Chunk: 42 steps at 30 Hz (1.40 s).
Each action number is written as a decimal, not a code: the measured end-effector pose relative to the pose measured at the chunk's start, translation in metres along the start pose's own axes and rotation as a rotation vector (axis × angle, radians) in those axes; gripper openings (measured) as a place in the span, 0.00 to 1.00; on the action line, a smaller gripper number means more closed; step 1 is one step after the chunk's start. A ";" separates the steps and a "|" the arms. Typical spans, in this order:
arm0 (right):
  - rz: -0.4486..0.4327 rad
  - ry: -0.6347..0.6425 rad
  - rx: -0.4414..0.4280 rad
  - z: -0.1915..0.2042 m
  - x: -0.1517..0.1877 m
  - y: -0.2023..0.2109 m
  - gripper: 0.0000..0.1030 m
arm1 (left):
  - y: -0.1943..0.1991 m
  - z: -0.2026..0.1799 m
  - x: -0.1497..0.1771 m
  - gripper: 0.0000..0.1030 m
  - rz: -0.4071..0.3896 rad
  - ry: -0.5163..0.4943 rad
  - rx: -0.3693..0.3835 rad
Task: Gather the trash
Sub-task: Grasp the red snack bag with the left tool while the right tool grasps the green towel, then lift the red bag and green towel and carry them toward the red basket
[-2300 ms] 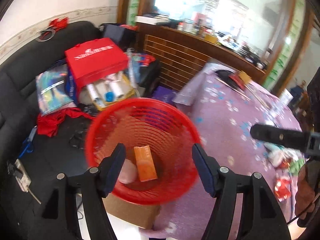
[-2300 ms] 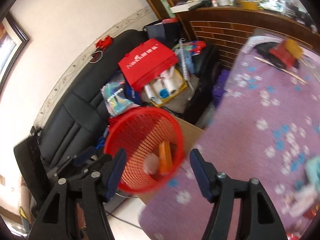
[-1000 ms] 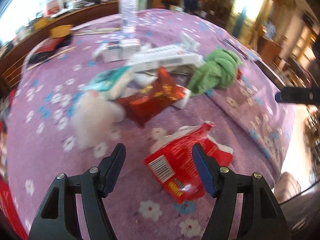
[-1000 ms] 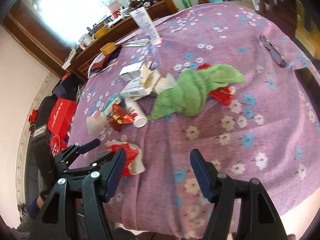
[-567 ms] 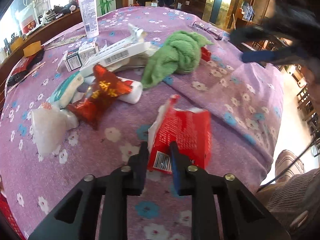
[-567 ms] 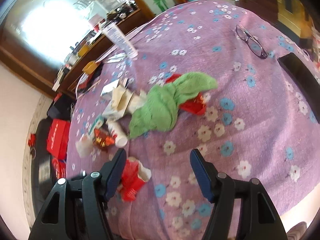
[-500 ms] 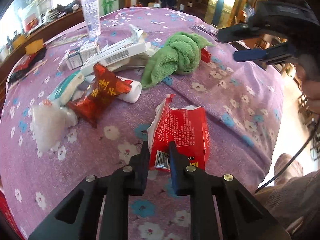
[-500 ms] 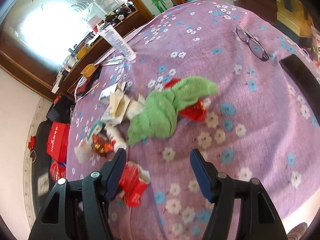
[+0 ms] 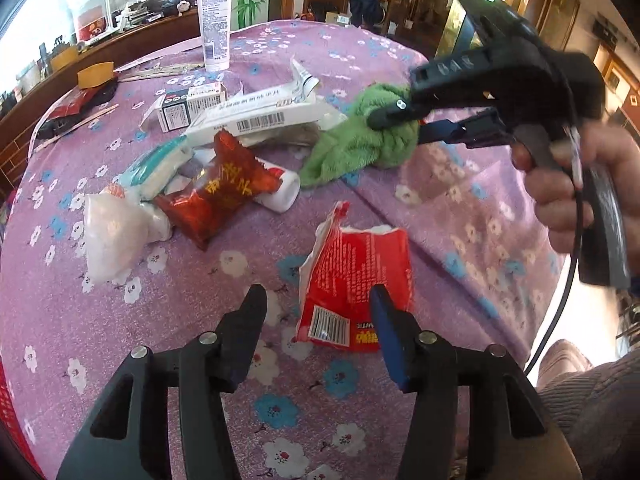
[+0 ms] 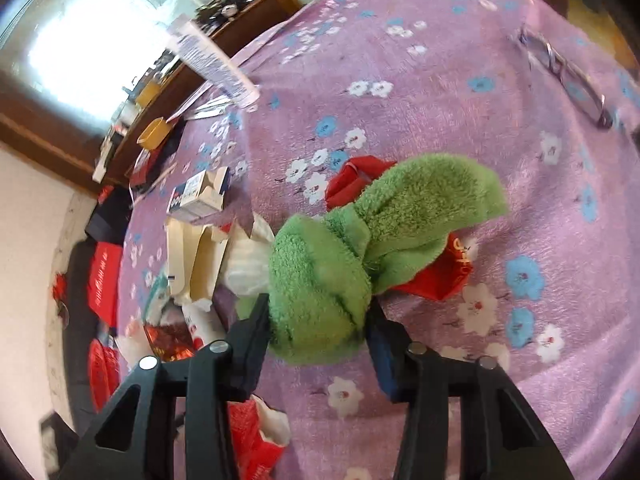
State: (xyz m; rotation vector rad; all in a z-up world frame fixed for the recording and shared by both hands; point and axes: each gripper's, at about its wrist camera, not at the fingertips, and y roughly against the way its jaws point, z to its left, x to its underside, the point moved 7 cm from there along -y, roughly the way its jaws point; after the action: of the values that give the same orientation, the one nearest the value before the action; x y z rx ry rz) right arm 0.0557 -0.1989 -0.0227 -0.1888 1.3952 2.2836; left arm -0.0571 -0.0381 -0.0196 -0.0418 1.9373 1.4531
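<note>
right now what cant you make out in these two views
- Crumpled red wrapper, right wrist view: mostly hidden under the bunched green towel.
- Torn red snack packet, left wrist view: its lower right corner is covered by a finger of the left gripper.
- Spectacles, right wrist view: blurred.
- Print on the white upright tube, left wrist view: too small.

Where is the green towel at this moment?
The green towel lies bunched on the purple tablecloth, between the right gripper fingers, partly covering a red packet.

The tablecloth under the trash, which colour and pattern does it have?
The tablecloth is purple, printed with small white and blue flowers; the right wrist view shows it best.
</note>
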 end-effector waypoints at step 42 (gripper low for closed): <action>-0.137 0.480 0.017 0.108 0.075 0.059 0.39 | 0.088 0.067 -0.011 0.03 -0.264 0.233 -0.292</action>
State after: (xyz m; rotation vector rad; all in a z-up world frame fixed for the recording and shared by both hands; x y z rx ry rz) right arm -0.0247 -0.1047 0.0510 -0.8469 1.5658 2.1956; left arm -0.0520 0.0479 0.0514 -0.6006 1.7976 1.5909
